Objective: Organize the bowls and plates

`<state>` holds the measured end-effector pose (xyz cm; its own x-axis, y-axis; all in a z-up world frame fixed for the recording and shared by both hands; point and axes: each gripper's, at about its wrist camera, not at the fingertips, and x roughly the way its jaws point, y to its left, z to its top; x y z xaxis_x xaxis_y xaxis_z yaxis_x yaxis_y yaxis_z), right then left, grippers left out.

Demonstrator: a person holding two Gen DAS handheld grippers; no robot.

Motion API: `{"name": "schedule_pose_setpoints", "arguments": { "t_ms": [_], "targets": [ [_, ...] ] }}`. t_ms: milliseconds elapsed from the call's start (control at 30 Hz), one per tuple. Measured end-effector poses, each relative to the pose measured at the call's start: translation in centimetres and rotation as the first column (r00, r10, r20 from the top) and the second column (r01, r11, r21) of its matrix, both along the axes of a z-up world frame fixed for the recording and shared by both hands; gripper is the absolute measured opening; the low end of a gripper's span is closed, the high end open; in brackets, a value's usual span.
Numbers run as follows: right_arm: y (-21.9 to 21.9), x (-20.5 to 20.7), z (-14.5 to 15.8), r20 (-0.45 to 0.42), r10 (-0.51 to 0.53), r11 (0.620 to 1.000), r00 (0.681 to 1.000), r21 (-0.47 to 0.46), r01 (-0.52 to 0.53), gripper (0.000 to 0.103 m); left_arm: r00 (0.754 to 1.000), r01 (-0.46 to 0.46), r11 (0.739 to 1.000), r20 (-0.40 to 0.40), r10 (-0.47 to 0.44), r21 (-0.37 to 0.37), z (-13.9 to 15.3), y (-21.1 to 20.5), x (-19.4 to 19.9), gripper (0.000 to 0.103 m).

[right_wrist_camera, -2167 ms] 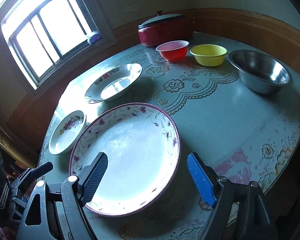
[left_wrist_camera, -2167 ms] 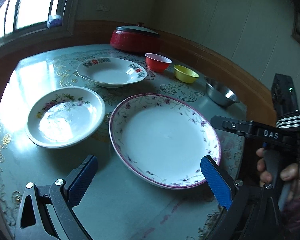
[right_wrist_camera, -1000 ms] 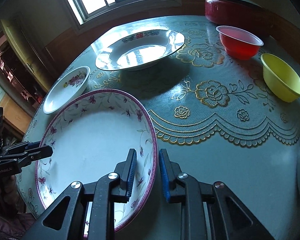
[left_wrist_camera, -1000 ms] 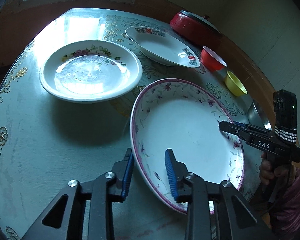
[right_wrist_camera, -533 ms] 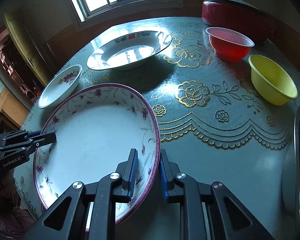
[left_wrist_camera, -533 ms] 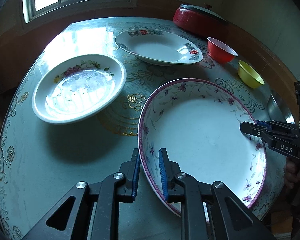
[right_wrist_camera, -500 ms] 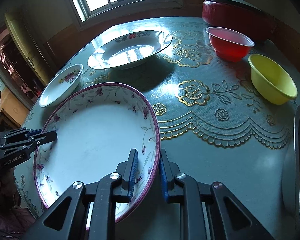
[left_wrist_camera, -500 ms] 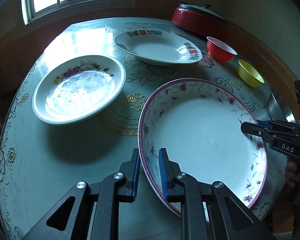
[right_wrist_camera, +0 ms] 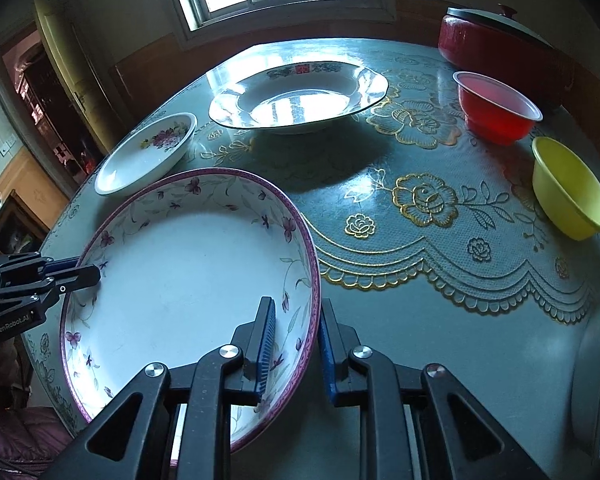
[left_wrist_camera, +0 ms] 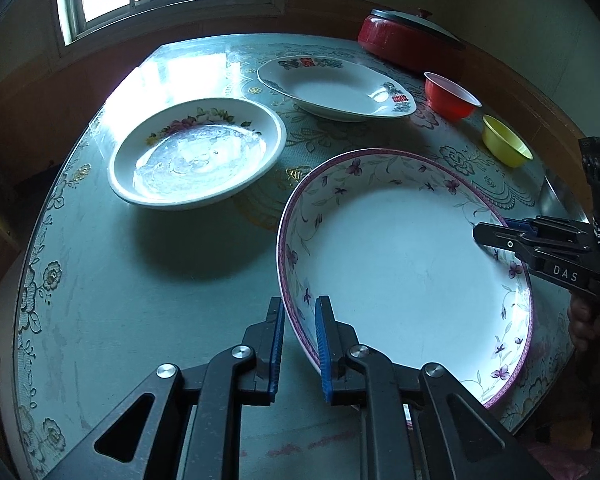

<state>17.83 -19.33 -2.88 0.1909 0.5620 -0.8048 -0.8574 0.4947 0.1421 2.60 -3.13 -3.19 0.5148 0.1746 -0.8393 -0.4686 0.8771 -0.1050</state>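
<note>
A large white plate with a purple floral rim [left_wrist_camera: 400,256] [right_wrist_camera: 180,272] sits at the near side of the round table [left_wrist_camera: 140,280]. My left gripper [left_wrist_camera: 299,306] has its jaws closing tight on the plate's left rim, one pad inside and one outside. Across the plate, my right gripper [right_wrist_camera: 296,306] is shut on the opposite rim. Each gripper shows in the other's view: the right gripper [left_wrist_camera: 480,234] and the left gripper [right_wrist_camera: 96,274]. I cannot tell whether the plate is clear of the table.
Beyond it sit a small floral plate [left_wrist_camera: 196,152], a wide plate with red characters [left_wrist_camera: 332,88], a red bowl [left_wrist_camera: 450,96], a yellow bowl [left_wrist_camera: 506,146], a steel bowl [right_wrist_camera: 596,360] and a lidded red pot [left_wrist_camera: 404,40]. A hand [left_wrist_camera: 584,324] holds the right gripper.
Both grippers, wide open two seconds ago, now clamp opposite sides of the purple-rimmed plate. Over the last second the left jaws narrowed onto the rim.
</note>
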Motion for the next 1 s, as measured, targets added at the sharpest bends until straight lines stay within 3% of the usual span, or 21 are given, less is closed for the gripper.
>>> {"name": "schedule_pose_setpoints", "arguments": {
  "t_ms": [167, 367, 567, 700, 833, 1000],
  "targets": [
    [0.4, -0.6, 0.3, 0.036, 0.014, 0.998, 0.999, -0.061, -0.012, 0.024, 0.999, 0.043, 0.999, -0.011, -0.042, 0.033, 0.1, -0.3, 0.3, 0.017],
    [0.7, -1.1, 0.7, 0.061, -0.007, 0.991, 0.998, -0.13, 0.015, 0.024, 0.997, 0.074, 0.997, 0.023, -0.073, -0.021, 0.2, 0.4, -0.2, 0.016],
    [2.0, -0.8, 1.6, 0.085, -0.05, 0.988, 0.995, -0.144, 0.062, 0.025, 0.994, 0.101, 0.994, 0.05, -0.1, -0.033, 0.2, 0.7, -0.5, 0.016],
    [2.5, -0.3, 2.9, 0.084, -0.092, 0.99, 0.992, -0.103, 0.101, 0.025, 0.988, 0.108, 0.992, 0.115, -0.099, -0.071, 0.8, 1.8, -1.3, 0.016],
    [3.4, 0.9, 3.4, 0.03, -0.131, 0.989, 0.991, -0.069, 0.133, 0.026, 0.985, 0.11, 0.99, 0.144, -0.097, -0.086, 1.2, 2.8, -1.6, 0.016],
    [4.0, 3.3, 3.1, -0.133, -0.197, 0.98, 0.971, 0.0, 0.199, 0.026, 0.98, 0.104, 0.992, 0.177, -0.091, -0.068, 2.2, 3.7, -1.1, 0.016]
  ]
}}
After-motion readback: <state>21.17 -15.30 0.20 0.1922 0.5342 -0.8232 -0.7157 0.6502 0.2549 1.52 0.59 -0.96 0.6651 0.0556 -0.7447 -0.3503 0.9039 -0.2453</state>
